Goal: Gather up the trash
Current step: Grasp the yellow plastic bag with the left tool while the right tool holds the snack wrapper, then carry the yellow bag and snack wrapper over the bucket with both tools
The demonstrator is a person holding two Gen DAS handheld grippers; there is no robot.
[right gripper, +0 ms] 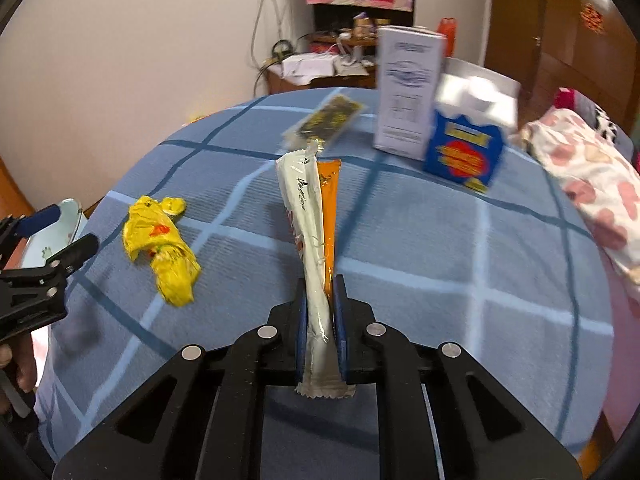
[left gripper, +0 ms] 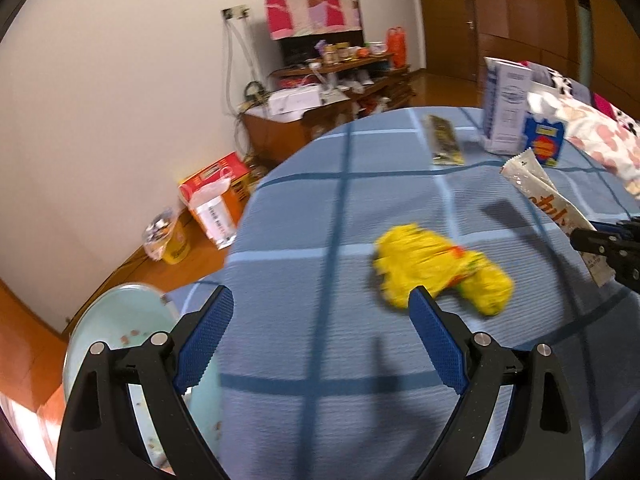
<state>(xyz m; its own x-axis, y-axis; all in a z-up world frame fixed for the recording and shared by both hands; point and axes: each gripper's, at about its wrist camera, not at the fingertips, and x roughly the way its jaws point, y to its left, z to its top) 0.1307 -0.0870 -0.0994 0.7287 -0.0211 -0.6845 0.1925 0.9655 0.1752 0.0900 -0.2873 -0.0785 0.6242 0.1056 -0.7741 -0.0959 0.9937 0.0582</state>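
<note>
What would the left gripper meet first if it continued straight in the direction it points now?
Probably the blue checked cloth: the open left gripper points at bare fabric, with the crumpled yellow wrapper just right of its line.

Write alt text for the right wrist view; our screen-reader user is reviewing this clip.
The right gripper is shut on a long white wrapper above a blue checked tablecloth. A crumpled yellow wrapper lies left.
</note>
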